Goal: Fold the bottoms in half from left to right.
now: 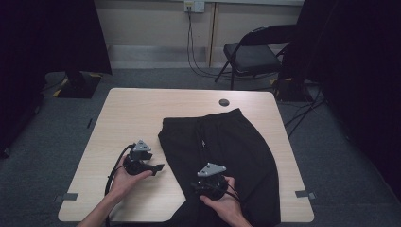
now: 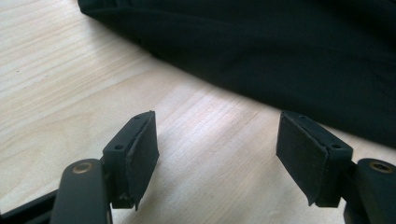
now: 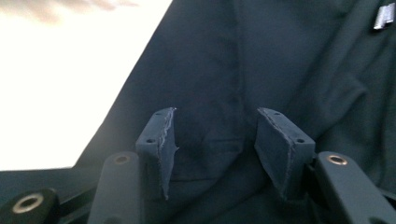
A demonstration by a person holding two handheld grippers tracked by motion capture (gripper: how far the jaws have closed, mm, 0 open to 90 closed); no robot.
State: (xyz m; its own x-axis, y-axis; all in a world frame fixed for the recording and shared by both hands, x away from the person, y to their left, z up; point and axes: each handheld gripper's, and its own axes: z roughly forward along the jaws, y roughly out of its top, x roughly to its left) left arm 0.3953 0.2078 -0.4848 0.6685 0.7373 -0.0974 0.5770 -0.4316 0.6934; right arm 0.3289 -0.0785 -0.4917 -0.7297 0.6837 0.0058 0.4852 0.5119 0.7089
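Black shorts laid out, neither gripper holding them.

The black fabric shorts [image 1: 222, 161] lie fairly flat on the right half of the light wooden table [image 1: 137, 113], hem end hanging off the near edge. Your right gripper [image 1: 204, 185] sits over the cloth, jaws apart, nothing pinched. Your left gripper [image 1: 158, 167] waits wide open over bare wood just beside the left edge. I'd say folding hasn't started; you need a grip first.

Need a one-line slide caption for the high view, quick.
Black fabric shorts lie on a light wooden table; left gripper beside them, right gripper open above.
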